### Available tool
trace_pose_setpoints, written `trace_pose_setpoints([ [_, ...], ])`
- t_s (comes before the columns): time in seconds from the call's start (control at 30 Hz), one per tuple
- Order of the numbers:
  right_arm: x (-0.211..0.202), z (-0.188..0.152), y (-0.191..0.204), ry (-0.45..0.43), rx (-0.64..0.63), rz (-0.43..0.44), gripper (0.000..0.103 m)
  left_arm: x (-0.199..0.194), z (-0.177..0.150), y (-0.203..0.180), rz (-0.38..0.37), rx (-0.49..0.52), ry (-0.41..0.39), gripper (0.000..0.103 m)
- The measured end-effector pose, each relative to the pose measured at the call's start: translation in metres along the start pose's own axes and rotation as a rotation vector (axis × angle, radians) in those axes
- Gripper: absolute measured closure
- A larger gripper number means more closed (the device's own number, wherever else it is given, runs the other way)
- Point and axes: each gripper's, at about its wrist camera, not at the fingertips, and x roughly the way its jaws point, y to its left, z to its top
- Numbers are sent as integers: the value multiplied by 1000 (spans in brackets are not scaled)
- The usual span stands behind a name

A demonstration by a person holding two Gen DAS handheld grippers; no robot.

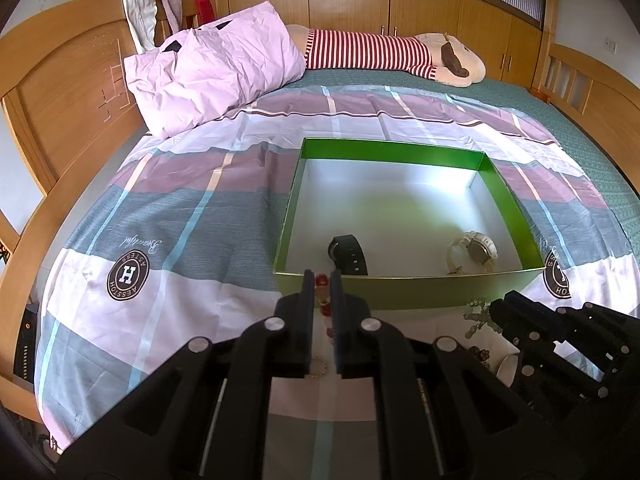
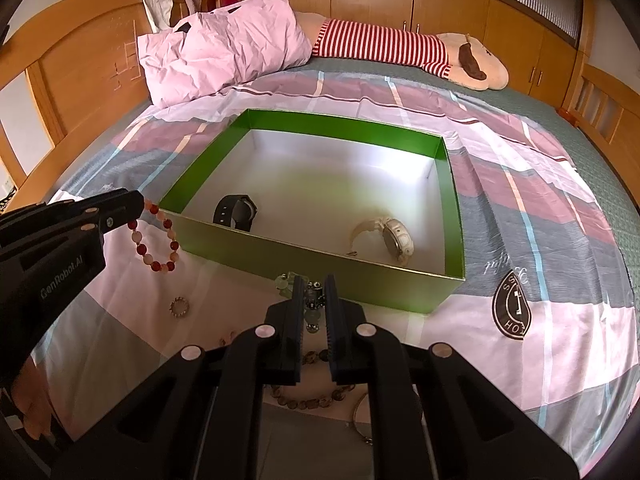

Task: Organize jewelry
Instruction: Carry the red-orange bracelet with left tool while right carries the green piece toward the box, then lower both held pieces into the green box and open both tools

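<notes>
In the left wrist view, the left tongs (image 1: 321, 280) were nearly closed on a red bead bracelet (image 1: 322, 282), held just short of the near wall of the green box (image 1: 400, 290) on the bed (image 1: 180, 216). Two pieces already lay inside the box near that wall: a black watch (image 1: 349, 255) to the left and a white watch (image 1: 474, 252) to the right. The right tongs (image 1: 496, 312) showed at the lower right edge against a pale green bead string (image 1: 476, 314), though their tips were hard to read from here. In the right wrist view, the right tongs were closed to a narrow gap around that green string (image 2: 312, 292), just before the box wall. The red bracelet (image 2: 156, 240) hung from the left tongs (image 2: 138, 208) beside the box's near left corner. On the quilt below, a small ring (image 2: 181, 307), a brown bead strand (image 2: 308, 398) and a bangle (image 2: 360, 416) were still unsorted, the last two partly hidden by the tongs. So the job looked roughly a third done: two items boxed, two held, at least three waiting.
</notes>
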Motion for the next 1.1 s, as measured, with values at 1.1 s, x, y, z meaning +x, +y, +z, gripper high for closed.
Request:
trace_pose_setpoints([
  [1.1, 7, 45, -57, -80, 203, 138, 93, 35, 46, 0, -352, -108, 18, 95],
])
